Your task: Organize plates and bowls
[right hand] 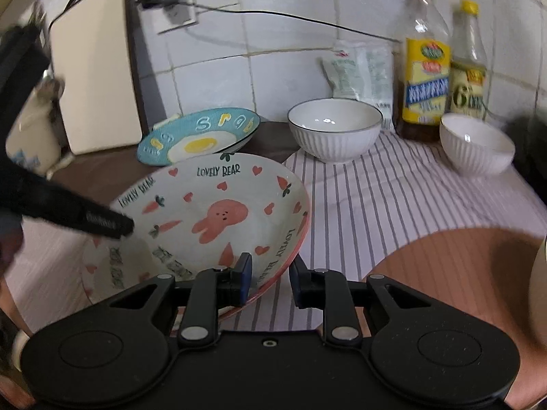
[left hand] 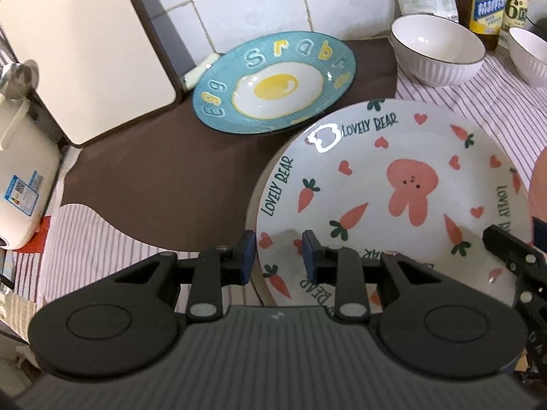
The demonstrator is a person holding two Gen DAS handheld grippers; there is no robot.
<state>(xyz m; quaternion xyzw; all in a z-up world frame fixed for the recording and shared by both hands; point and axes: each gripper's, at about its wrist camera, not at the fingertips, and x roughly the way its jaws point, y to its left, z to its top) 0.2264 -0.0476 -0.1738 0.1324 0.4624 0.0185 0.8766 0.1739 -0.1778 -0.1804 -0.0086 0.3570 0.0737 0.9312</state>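
Observation:
A white "Lovely Bear" plate (left hand: 393, 184) (right hand: 212, 212) with a pink rabbit, carrots and hearts hangs tilted over the striped cloth, held from both sides. My left gripper (left hand: 278, 256) straddles its left rim, narrow jaws closed on the edge; its dark tip (right hand: 112, 227) shows blurred in the right wrist view. My right gripper (right hand: 270, 273) grips the near right rim, one finger (left hand: 502, 242) showing at the plate's far edge. Behind it, a blue fried-egg plate (left hand: 273, 82) (right hand: 198, 136) lies on a brown mat. Two white ribbed bowls (right hand: 335, 130) (right hand: 477, 143) stand at the back right.
A cream board-like appliance (left hand: 85, 51) leans against the tiled wall at the left, beside a white cooker (left hand: 20, 177). Two bottles (right hand: 424, 68) (right hand: 468, 68) and a bag (right hand: 359, 71) stand behind the bowls. A person's forearm (right hand: 461, 273) crosses the striped cloth (right hand: 393, 188).

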